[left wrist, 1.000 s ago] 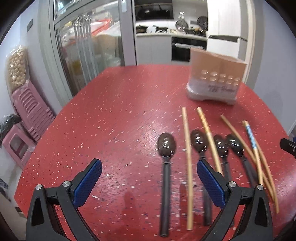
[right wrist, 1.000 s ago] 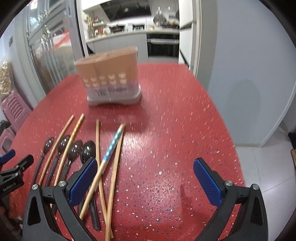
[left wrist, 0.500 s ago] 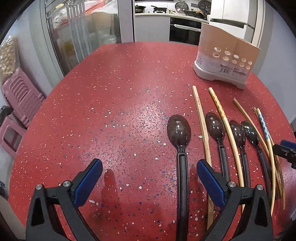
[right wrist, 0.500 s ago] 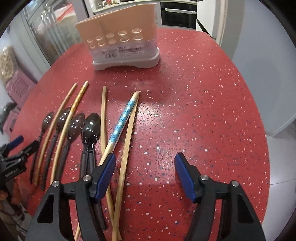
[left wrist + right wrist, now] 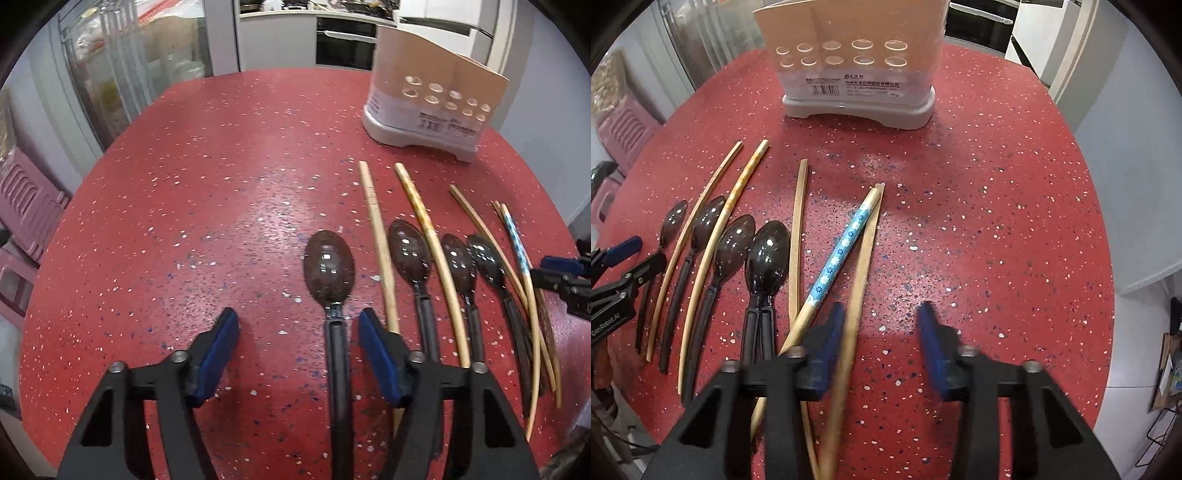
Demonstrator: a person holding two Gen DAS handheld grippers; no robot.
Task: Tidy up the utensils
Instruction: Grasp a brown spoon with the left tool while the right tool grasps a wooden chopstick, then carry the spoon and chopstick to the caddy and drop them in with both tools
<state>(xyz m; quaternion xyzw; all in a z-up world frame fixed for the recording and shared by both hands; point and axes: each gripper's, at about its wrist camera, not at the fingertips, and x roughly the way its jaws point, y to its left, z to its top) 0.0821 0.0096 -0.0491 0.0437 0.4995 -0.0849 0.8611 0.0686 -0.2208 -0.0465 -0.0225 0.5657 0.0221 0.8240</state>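
Several dark spoons and wooden chopsticks lie side by side on the red speckled table [image 5: 207, 206]. My left gripper [image 5: 297, 328] hangs low over the leftmost spoon [image 5: 329, 269]. Its jaws are closing with the black handle between them, near the right pad and untouched. My right gripper [image 5: 881, 328] is closing too. A plain chopstick [image 5: 866, 258] runs between its jaws, just inside the left pad, and the blue-flowered chopstick [image 5: 842, 247] lies beside it. The beige utensil holder [image 5: 857, 74] stands upright at the back of the table.
The table's curved edge drops to a grey wall and floor on the right [image 5: 1137, 206]. Pink plastic stools [image 5: 26, 206] stand off the left edge, with glass cabinet doors [image 5: 122, 66] behind. Bare red tabletop lies left of the spoons.
Both grippers came down closer to the table and their jaws narrowed. The left one now straddles the leftmost spoon's handle. The right one has drawn in around the plain chopstick.
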